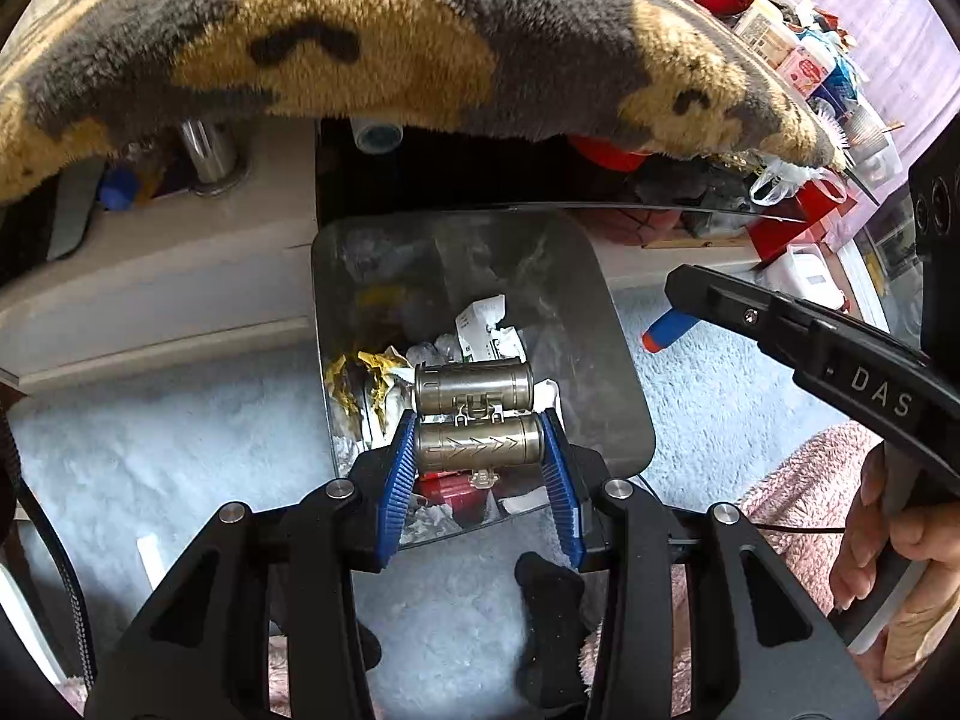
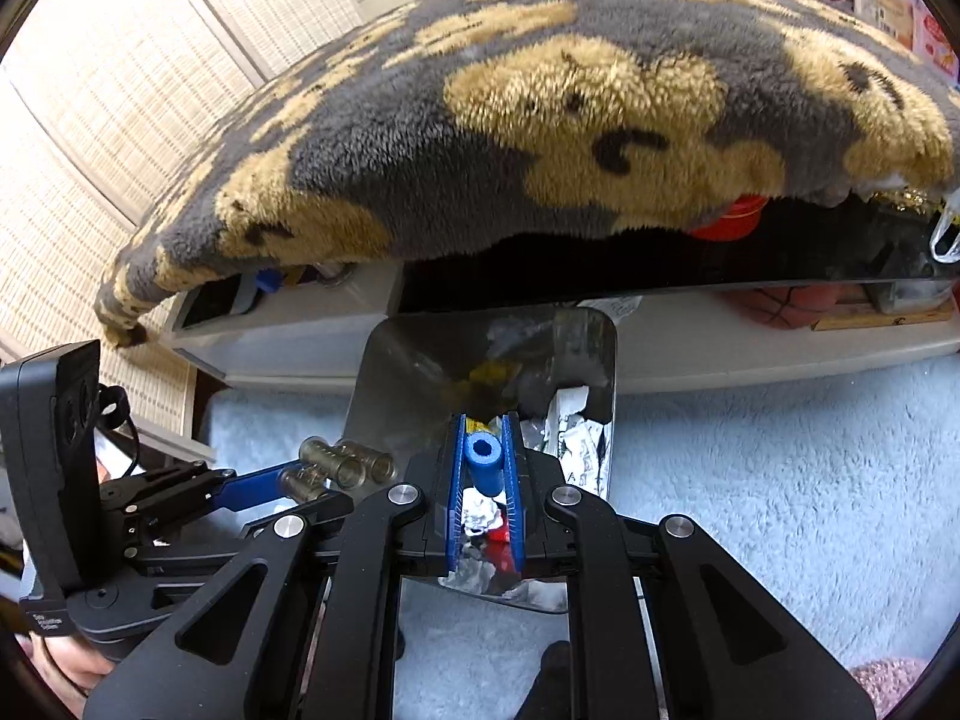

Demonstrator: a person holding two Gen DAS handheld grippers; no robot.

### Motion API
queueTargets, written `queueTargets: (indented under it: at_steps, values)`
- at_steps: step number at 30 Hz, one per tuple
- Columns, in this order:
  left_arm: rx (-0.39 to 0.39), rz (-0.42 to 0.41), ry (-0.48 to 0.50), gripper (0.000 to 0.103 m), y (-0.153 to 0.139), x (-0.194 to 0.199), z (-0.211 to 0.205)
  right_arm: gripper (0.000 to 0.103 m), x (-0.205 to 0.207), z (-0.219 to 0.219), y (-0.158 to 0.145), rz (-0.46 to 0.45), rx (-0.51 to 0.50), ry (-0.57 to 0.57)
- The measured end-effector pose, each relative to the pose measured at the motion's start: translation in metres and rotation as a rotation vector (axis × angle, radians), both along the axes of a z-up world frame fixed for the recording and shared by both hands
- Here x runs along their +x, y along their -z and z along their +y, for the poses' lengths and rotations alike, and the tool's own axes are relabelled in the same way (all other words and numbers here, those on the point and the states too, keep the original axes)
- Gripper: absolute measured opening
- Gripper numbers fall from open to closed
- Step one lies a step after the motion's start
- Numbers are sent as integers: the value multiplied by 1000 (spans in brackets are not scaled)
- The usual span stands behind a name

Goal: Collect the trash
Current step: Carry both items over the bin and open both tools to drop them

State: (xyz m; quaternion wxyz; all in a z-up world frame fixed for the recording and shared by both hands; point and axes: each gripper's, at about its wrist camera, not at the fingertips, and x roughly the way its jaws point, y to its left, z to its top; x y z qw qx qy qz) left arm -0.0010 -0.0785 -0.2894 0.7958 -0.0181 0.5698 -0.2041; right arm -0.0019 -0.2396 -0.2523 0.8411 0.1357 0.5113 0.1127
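My left gripper point(image 1: 478, 450) is shut on a metal-coloured toy of two joined cylinders point(image 1: 474, 414), held over the open top of a clear plastic trash bin point(image 1: 624, 420) with crumpled wrappers and paper inside. The toy also shows in the right wrist view point(image 2: 342, 465). My right gripper point(image 2: 485, 465) is shut on a blue foam dart point(image 2: 483, 462), end-on, held over the same bin point(image 2: 384, 372). In the left wrist view the right gripper point(image 1: 684, 294) reaches in from the right, with the dart's blue body and orange tip point(image 1: 666, 330) below it.
A furry grey and tan blanket point(image 1: 372, 42) hangs over a low glass table point(image 1: 690, 207) just beyond the bin. A white cabinet base point(image 1: 150, 288) is at left. Pale blue shag carpet point(image 2: 750, 480) covers the floor. Cluttered boxes point(image 1: 804, 66) stand at far right.
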Motion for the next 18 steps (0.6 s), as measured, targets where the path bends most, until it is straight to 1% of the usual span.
queueTargets:
  at_steps: [7, 8, 9, 10, 11, 12, 13, 15, 16, 17, 18]
  values:
    - [-5, 7, 6, 37, 0, 10, -5, 17, 11, 3, 1, 5, 14, -3]
    - [-5, 4, 3, 38, 0, 12, -4, 17, 12, 4, 1, 6, 12, -3]
    - [-1, 2, -3, 42, -2, 13, -3, 17, 14, 3, 1, 7, 7, 0]
    - [2, -1, -7, 50, -2, 13, -2, 25, 15, 3, 1, 8, 5, 4]
    - [5, -6, -12, 54, -3, 14, -1, 39, 16, 2, 1, 10, 5, 10]
    - [9, -11, -17, 58, -5, 15, 0, 61, 16, 2, 0, 9, 5, 14]
    - [13, -16, -23, 62, -6, 15, 2, 65, 15, 1, -2, -4, -1, 27]
    - [15, -21, -32, 68, -9, 16, 5, 66, 14, -2, -5, -12, -5, 36]
    - [17, -26, -39, 72, -11, 16, 7, 69, 14, -3, -6, -12, -6, 43]
    - [18, -31, -44, 73, -14, 15, 9, 72, 14, -5, -8, -15, -10, 54]
    - [18, -35, -47, 76, -16, 15, 10, 77, 13, -8, -11, -21, -14, 63]
